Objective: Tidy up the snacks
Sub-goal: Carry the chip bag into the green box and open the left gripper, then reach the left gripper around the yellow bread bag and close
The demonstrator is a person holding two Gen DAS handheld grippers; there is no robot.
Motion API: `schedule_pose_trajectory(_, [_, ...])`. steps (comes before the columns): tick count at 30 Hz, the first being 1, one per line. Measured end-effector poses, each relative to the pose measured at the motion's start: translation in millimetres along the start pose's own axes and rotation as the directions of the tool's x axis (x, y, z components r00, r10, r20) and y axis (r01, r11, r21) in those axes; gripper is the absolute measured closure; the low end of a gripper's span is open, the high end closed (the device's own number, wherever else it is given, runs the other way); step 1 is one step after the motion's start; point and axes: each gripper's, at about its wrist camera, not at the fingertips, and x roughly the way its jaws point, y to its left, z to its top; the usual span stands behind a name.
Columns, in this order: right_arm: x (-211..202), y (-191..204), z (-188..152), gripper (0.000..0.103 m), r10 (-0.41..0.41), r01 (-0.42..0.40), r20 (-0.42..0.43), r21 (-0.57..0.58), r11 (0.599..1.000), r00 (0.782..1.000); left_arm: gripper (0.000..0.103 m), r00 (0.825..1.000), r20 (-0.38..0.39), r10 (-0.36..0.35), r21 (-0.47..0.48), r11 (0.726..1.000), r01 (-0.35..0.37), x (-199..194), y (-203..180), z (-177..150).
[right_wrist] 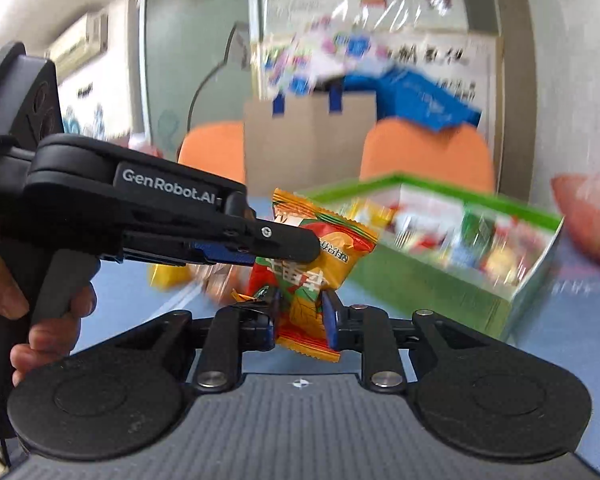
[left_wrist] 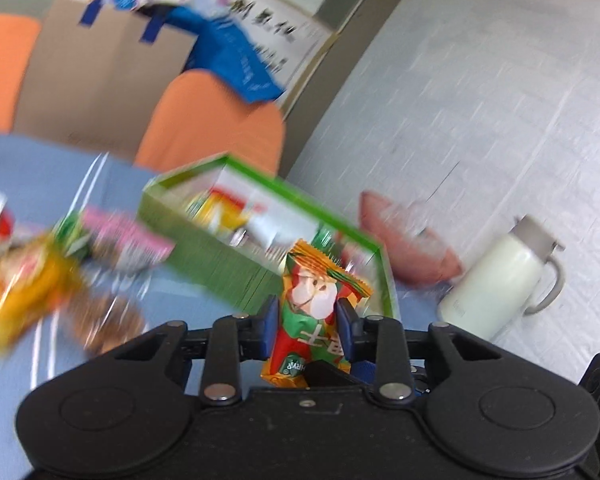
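Two grippers are each pinching a small snack packet above the blue table [left_wrist: 16, 160]: the left gripper [left_wrist: 309, 322] is squeezing an orange and green packet with a cartoon face [left_wrist: 316, 300], and the right gripper [right_wrist: 300, 314] is squeezing an orange packet with a leaf picture [right_wrist: 305, 320]. Just beyond them the green box [right_wrist: 428, 280] is sitting on the table, holding more snacks. White letters on the left gripper's arm [right_wrist: 140, 196] are spelling "GenRobot.AI", and the packets' print is too blurry to read.

Both grippers are matte black: round hinge discs, silver rivets, blue-padded fingers [left_wrist: 345, 312]. The left gripper [right_wrist: 288, 246] bears white "GenRobot.AI" lettering; the right gripper [right_wrist: 300, 312] has a ribbed grey top.
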Motion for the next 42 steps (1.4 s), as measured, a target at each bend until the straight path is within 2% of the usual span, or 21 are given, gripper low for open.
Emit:
schedule_pose_trajectory(4, [8, -22, 26, 0.064, -0.035, 0.035, 0.063, 0.015, 0.999, 0.997, 0.042, 0.999, 0.022, -0.033, 0.026, 0.999, 0.033, 27, -10, 30])
schedule_pose_trajectory(8, [26, -51, 41, 0.064, -0.062, 0.057, 0.089, 0.057, 0.997, 0.994, 0.042, 0.998, 0.024, -0.054, 0.051, 0.997, 0.053, 58, -15, 52])
schedule_pose_trajectory(15, [50, -81, 45, 0.064, -0.09, 0.079, 0.099, 0.113, 0.99, 0.991, 0.04, 0.999, 0.007, -0.045, 0.069, 0.997, 0.045, 95, -15, 62])
schedule_pose_trajectory(17, [55, -85, 40, 0.063, -0.107, 0.097, 0.091, 0.109, 0.989, 0.99, 0.027, 0.999, -0.025, -0.023, 0.079, 0.997, 0.025, 105, -12, 58])
schedule_pose_trajectory(18, [60, -87, 37, 0.055, -0.129, 0.121, 0.081, 0.1, 0.988, 0.988, 0.0, 0.999, -0.045, 0.002, 0.083, 0.997, 0.002, 110, -10, 54])
schedule_pose_trajectory(19, [66, -89, 33, 0.046, -0.158, 0.153, 0.059, 0.083, 0.985, 0.986, 0.0, 0.998, -0.054, 0.036, 0.089, 0.996, -0.031, 113, -8, 50])
schedule_pose_trajectory(20, [73, -90, 28, 0.026, -0.193, 0.191, 0.013, 0.067, 0.979, 0.981, 0.0, 0.997, -0.048, 0.065, 0.097, 0.993, -0.06, 111, -7, 44])
schedule_pose_trajectory(21, [77, -92, 24, 0.023, -0.218, 0.219, -0.036, 0.049, 0.974, 0.975, 0.0, 0.997, -0.047, 0.061, 0.096, 0.994, -0.056, 108, -4, 41])
schedule_pose_trajectory(22, [74, -92, 20, 0.024, -0.22, 0.221, -0.026, 0.025, 0.975, 0.975, 0.0, 0.998, -0.052, 0.039, 0.082, 0.996, -0.035, 101, 0, 38])
schedule_pose_trajectory(24, [61, -88, 18, 0.009, -0.223, 0.223, 0.011, 0.007, 0.975, 0.975, 0.0, 0.999, -0.039, 0.02, 0.055, 0.998, -0.017, 86, 4, 35])
schedule_pose_trajectory(26, [46, -86, 21, 0.0, -0.204, 0.203, 0.057, 0.015, 0.979, 0.977, 0.0, 0.999, -0.004, 0.048, 0.046, 0.998, -0.048, 64, 3, 34])
schedule_pose_trajectory(30, [23, -76, 28, 0.0, -0.156, 0.157, 0.1, -0.002, 0.988, 0.983, 0.0, 0.994, 0.084, 0.075, 0.022, 0.997, -0.077, 16, 9, 27])
schedule_pose_trajectory(32, [17, -68, 26, 0.0, -0.134, 0.135, 0.094, -0.008, 0.991, 0.987, 0.0, 0.989, 0.108, 0.101, 0.024, 0.994, -0.104, -4, 20, 24])
schedule_pose_trajectory(35, [10, -57, 16, 0.0, -0.077, 0.077, 0.074, 0.005, 0.997, 0.994, 0.0, 0.965, 0.134, 0.225, -0.01, 0.974, -0.226, -29, 51, 24])
schedule_pose_trajectory(38, [10, -43, 5, 0.0, -0.024, 0.022, 0.036, 0.033, 0.999, 0.999, 0.0, 0.95, 0.143, 0.278, -0.111, 0.958, -0.263, -51, 86, 30])
schedule_pose_trajectory(42, [20, -20, -2, 0.0, 0.029, -0.028, -0.023, 0.034, 0.999, 0.999, 0.0, 0.92, 0.139, 0.367, -0.081, 0.93, -0.358, -54, 115, 34])
